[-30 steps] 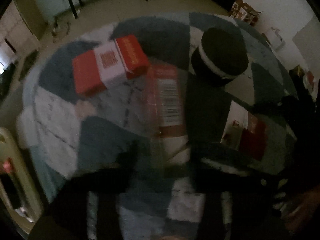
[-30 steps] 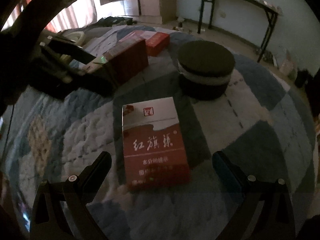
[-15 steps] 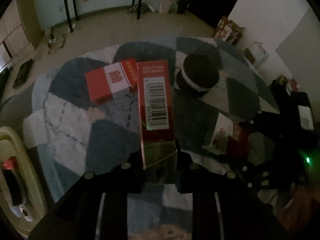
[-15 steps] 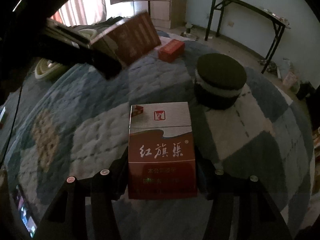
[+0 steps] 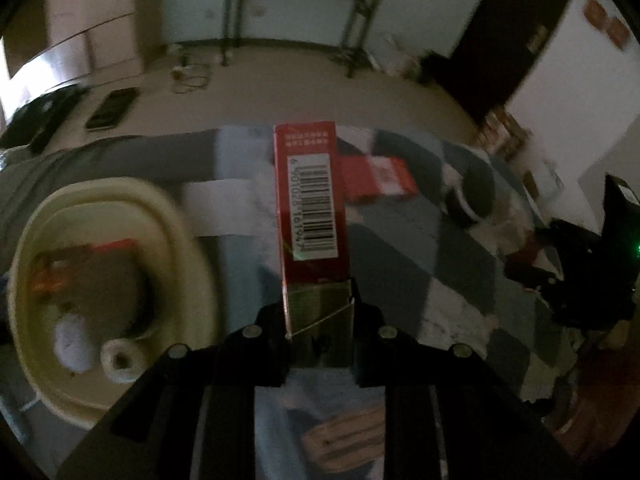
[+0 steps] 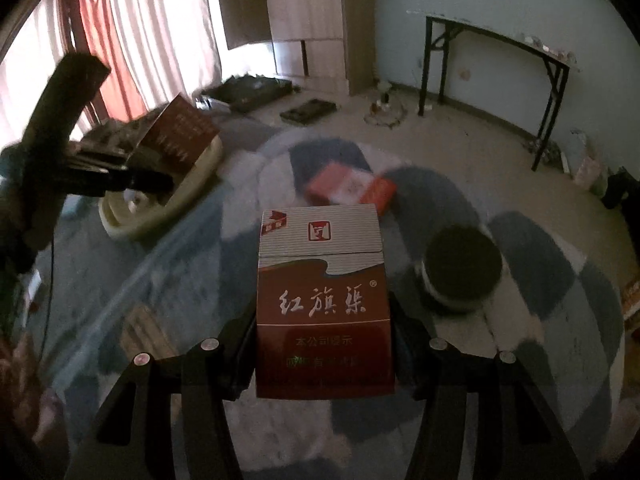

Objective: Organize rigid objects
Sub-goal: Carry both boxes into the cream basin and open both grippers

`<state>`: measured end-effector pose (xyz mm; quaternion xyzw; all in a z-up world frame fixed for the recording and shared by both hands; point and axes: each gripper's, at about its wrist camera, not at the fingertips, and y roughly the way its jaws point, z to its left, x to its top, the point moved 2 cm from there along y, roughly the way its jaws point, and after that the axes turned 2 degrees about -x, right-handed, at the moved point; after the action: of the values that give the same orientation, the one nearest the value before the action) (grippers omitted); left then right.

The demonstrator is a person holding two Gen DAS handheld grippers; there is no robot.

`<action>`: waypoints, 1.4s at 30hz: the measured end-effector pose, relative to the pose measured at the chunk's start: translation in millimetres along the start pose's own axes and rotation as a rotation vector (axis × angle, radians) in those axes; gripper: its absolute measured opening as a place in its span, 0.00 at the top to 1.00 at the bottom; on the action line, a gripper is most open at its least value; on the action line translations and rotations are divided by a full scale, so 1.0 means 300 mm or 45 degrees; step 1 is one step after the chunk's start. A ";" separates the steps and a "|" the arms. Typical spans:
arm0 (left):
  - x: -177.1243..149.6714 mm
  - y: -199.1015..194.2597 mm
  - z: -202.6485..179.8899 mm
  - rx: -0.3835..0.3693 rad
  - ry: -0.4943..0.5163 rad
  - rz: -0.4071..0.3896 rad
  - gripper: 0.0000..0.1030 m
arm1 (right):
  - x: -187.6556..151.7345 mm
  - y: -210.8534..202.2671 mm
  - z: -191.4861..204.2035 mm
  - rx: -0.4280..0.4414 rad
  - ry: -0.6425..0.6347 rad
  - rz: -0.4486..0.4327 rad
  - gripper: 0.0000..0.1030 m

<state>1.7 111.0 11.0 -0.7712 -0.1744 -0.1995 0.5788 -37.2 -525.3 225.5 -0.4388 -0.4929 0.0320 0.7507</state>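
My left gripper (image 5: 318, 316) is shut on a red box with a barcode (image 5: 310, 204), held edge-up above the rug beside the cream basin (image 5: 188, 216). The right wrist view shows that same left gripper (image 6: 152, 178) and its box (image 6: 180, 136) over the basin (image 6: 160, 216). My right gripper (image 6: 324, 354) is shut on a red and white box with Chinese lettering (image 6: 322, 296), lifted off the rug. A third red and white box (image 6: 352, 188) (image 5: 380, 178) lies flat on the rug. A round black tin with a white band (image 6: 462, 270) (image 5: 472, 196) stands to its right.
The patchwork rug (image 6: 552, 280) covers the floor in blue, grey and white. The basin holds a brown item and small white things (image 5: 116, 356). A black-legged table (image 6: 496, 76) stands by the far wall, with flat dark items (image 5: 110, 110) on the floor.
My left gripper swung left and up with the barcode box, from over the rug's middle to beside the basin. My right gripper closed on the lettered box and raised it off the rug.
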 end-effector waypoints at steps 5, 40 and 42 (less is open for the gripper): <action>-0.027 -0.084 0.148 0.095 -0.060 -0.039 0.77 | 0.055 -0.009 0.038 0.041 0.010 -0.015 0.46; -0.239 -0.062 0.745 0.186 -0.450 0.100 0.77 | 0.677 0.779 0.675 0.273 -0.471 0.187 0.46; -0.239 -0.053 0.753 0.174 -0.446 0.105 0.77 | 0.696 0.824 0.718 0.258 -0.542 0.234 0.46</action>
<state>-43.9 330.0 -69.1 -0.7597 -0.2539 -0.0259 0.5982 -0.6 -138.4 231.4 -0.3878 -0.5921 0.2410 0.6641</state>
